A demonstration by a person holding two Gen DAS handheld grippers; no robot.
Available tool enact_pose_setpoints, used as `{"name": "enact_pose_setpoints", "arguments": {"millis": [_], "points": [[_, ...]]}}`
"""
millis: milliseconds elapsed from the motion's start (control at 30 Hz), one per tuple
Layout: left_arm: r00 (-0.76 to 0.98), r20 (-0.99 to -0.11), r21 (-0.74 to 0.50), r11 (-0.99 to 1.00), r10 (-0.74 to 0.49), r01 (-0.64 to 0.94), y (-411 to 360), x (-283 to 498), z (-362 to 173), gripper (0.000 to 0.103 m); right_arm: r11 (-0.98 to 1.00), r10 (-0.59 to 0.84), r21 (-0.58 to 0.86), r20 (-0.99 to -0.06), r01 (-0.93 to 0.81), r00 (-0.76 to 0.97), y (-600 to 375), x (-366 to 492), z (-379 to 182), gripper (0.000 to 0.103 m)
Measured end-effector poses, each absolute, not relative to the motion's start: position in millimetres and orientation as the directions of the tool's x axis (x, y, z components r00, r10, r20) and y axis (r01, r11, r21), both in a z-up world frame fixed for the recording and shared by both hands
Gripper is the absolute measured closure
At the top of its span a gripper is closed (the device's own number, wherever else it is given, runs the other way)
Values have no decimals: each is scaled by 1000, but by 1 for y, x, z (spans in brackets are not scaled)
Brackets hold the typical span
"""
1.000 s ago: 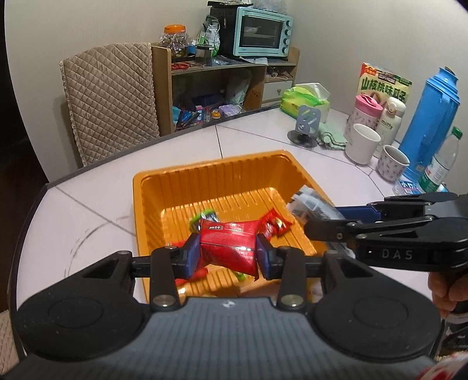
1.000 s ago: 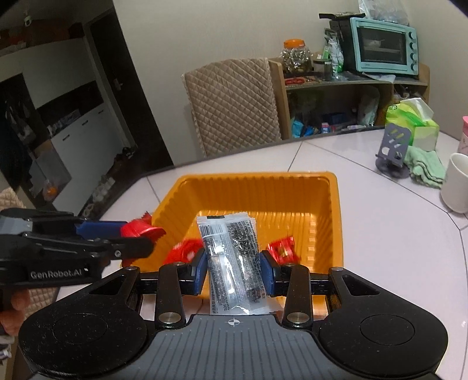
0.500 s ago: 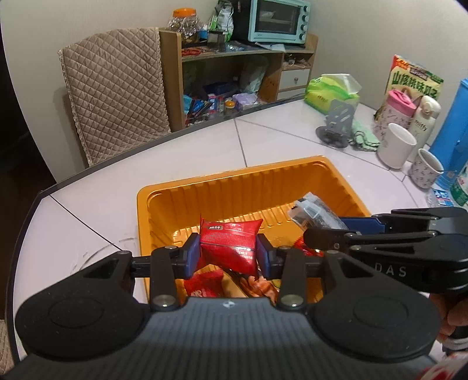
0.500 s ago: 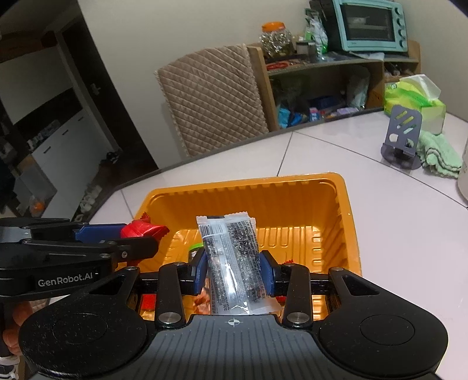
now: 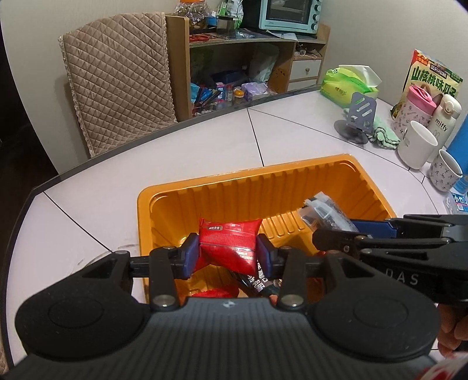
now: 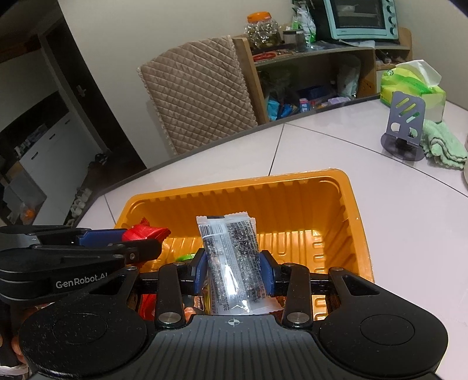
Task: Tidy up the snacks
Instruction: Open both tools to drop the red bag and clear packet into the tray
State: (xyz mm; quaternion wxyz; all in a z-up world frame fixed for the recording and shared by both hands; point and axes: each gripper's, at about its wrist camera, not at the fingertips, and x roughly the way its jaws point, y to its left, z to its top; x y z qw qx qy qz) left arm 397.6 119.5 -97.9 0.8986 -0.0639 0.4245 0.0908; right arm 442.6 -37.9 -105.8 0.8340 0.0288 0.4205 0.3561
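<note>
An orange tray point(image 5: 292, 175) point(image 6: 280, 187) sits on the white table with several snack packets in its near half. My left gripper point(image 5: 228, 252) is shut on a red snack packet point(image 5: 229, 242) and holds it above the tray's near left part. My right gripper point(image 6: 232, 270) is shut on a clear packet of black seeds point(image 6: 231, 257) and holds it above the tray's near middle. Each gripper shows in the other's view: the right one point(image 5: 330, 226) with its clear packet point(image 5: 324, 212), the left one point(image 6: 140, 239) with the red packet point(image 6: 146, 232).
A phone stand point(image 5: 358, 117), a green cloth point(image 5: 383, 136), a tissue pack point(image 5: 348, 83), mugs point(image 5: 416, 144), bottles and a snack box point(image 5: 433, 76) stand at the table's right. A quilted chair point(image 5: 117, 79) and a shelf with an oven point(image 5: 289, 14) are behind the table.
Both grippers have drawn back and risen with their packets still held, so the tray sits farther ahead and more of the table shows.
</note>
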Motion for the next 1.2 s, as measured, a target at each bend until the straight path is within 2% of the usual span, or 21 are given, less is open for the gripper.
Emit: {"name": "enact_pose_setpoints", "arguments": {"millis": [700, 933, 1067, 1200], "points": [[634, -765, -57, 968, 114, -243, 131, 393, -94, 59, 749, 619, 358, -678, -557, 397, -29, 444, -106, 64], [637, -762, -59, 967, 117, -249, 131, 388, -90, 59, 748, 643, 397, -633, -532, 431, -30, 444, -100, 63], [640, -760, -68, 964, 116, -255, 131, 382, -87, 59, 729, 677, 443, -580, -522, 452, -36, 444, -93, 45], [643, -758, -75, 963, 113, -259, 130, 376, -85, 59, 727, 677, 432, -580, -533, 453, -40, 440, -86, 44]]}}
